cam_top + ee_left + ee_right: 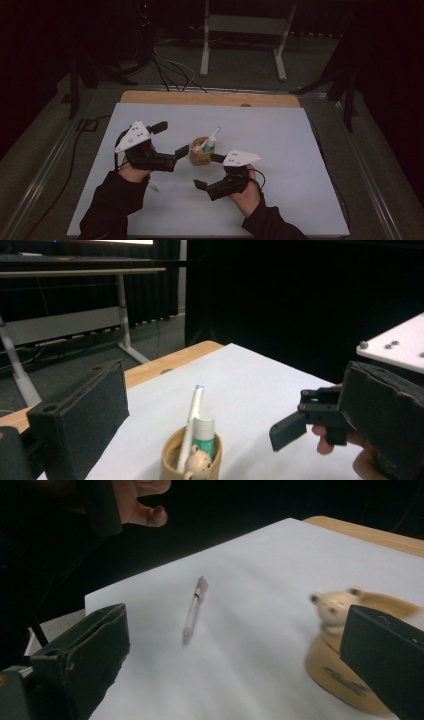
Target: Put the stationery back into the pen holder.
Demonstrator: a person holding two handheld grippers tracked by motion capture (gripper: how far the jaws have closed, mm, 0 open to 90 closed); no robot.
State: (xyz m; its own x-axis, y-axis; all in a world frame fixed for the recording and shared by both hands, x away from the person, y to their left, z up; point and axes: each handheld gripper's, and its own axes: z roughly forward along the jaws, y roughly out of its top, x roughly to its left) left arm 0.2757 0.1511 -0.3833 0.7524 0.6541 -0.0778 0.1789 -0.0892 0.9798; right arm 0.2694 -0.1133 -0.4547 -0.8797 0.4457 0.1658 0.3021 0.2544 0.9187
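A tan cup (199,156) with a small bear figure on its rim stands at the middle of the white sheet (280,145). It holds a white pen (213,135) and a green-and-white tube (208,146). My left gripper (170,138) is open just left of the cup, which sits low between its jaws (192,460) without touching them. My right gripper (209,171) is open in front of the cup, jaws pointing left, with nothing between them. In the right gripper view the cup (345,645) is beside the right jaw. A clear pen (194,610) lies loose on the sheet (152,187) by the left sleeve.
The sheet covers a wooden table (210,98), with bare wood showing along its far edge. Behind it on the floor stand a white metal frame (245,30) and loose cables (170,67). The right gripper's jaw (292,427) shows in the left gripper view.
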